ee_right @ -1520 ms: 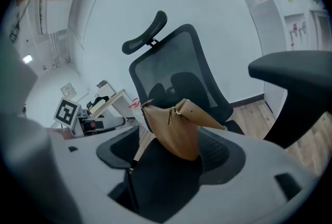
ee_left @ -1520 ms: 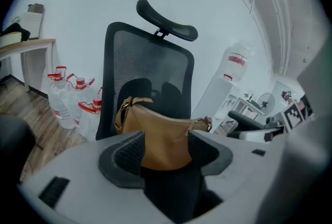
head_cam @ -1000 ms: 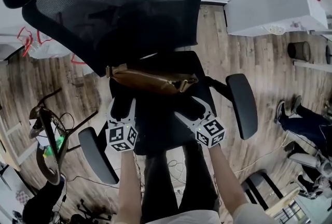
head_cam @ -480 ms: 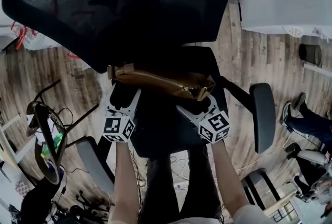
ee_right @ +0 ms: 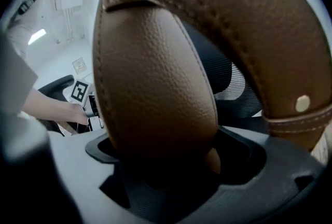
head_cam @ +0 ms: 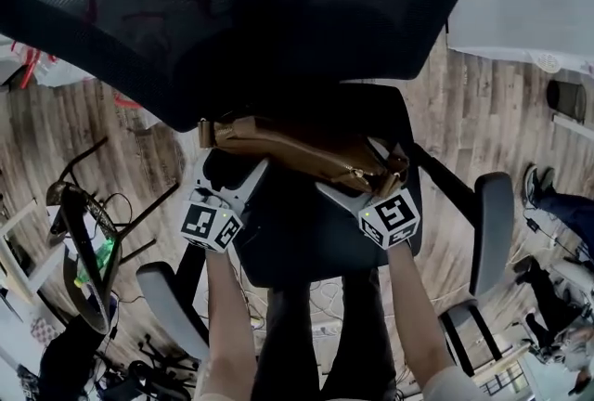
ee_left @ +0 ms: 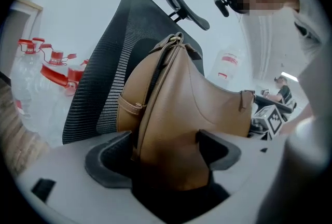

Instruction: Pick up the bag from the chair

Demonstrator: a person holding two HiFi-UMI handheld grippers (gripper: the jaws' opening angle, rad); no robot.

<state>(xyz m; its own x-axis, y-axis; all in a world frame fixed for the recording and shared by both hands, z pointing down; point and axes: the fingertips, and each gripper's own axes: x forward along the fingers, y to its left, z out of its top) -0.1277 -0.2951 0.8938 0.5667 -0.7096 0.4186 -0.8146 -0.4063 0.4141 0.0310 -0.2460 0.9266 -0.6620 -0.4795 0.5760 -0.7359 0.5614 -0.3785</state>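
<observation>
A tan leather bag (head_cam: 306, 153) lies on its side across the black chair seat (head_cam: 316, 241), in front of the mesh backrest (head_cam: 232, 9). My left gripper (head_cam: 232, 169) is at the bag's left end, and its jaws have just been opening. In the left gripper view the bag (ee_left: 192, 114) stands between the wide-set jaws of the left gripper (ee_left: 168, 150). My right gripper (head_cam: 362, 169) is at the bag's right end, beside the strap. Its jaws have just been opening too, and the bag (ee_right: 155, 78) fills the gap of the right gripper (ee_right: 166, 150).
The chair's armrests (head_cam: 492, 232) (head_cam: 172, 306) flank my forearms. A white cabinet (head_cam: 538, 9) stands at the far right, with a person's leg (head_cam: 566, 213) below it. Red-capped water bottles (ee_left: 31, 78) stand left of the chair. A dark frame and cables (head_cam: 79, 251) lie at the left.
Both grippers moved forward and down onto the bag's two ends. The bag's ends now sit between the jaws, which stand wider. The backrest fills more of the head view.
</observation>
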